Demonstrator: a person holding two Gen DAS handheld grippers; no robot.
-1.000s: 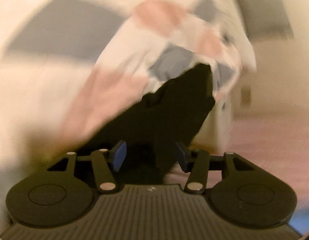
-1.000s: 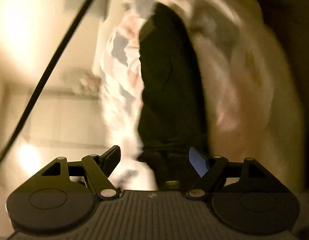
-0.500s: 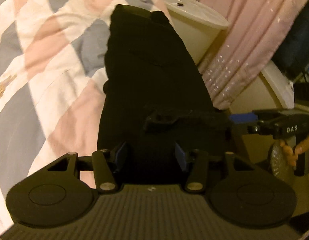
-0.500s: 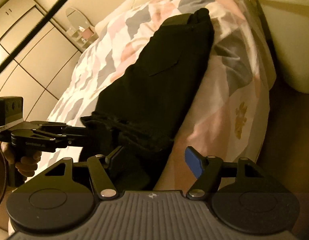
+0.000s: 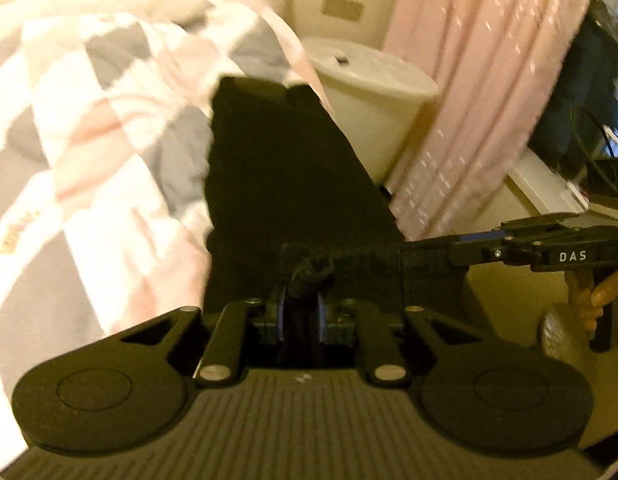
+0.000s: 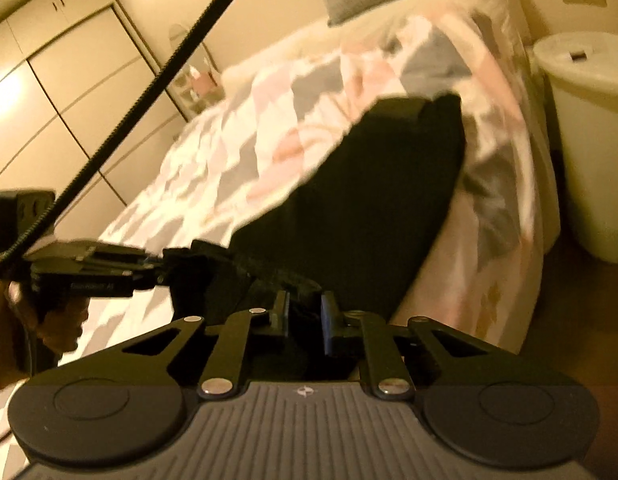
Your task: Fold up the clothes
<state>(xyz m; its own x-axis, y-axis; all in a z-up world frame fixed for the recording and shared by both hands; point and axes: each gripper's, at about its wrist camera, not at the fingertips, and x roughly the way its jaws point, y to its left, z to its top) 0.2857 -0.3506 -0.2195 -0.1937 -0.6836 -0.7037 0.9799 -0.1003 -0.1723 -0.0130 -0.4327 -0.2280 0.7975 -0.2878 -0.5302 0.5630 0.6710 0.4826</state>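
Observation:
A long black garment (image 5: 285, 168) (image 6: 357, 208) lies stretched along the edge of the bed, its far end reaching toward the pillow side. My left gripper (image 5: 301, 312) is shut on a bunched corner of its near hem. The same hem runs taut to my right gripper (image 5: 437, 246), which comes in from the right in the left wrist view. In the right wrist view my right gripper (image 6: 305, 316) is shut on the dark cloth, and my left gripper (image 6: 161, 268) clamps the hem at the left.
The bed carries a pink, grey and white patchwork quilt (image 5: 89, 128) (image 6: 269, 120). A white lidded bin (image 5: 373, 92) (image 6: 589, 140) stands beside the bed, with a pink curtain (image 5: 481, 80) behind it. White wardrobe doors (image 6: 61, 92) line the far wall. A hand (image 5: 601, 292) holds the right gripper's handle.
Both grippers went from open to shut on the garment's near hem. A second ago the views were blurred with the cloth swinging; it now lies stretched on the bed.

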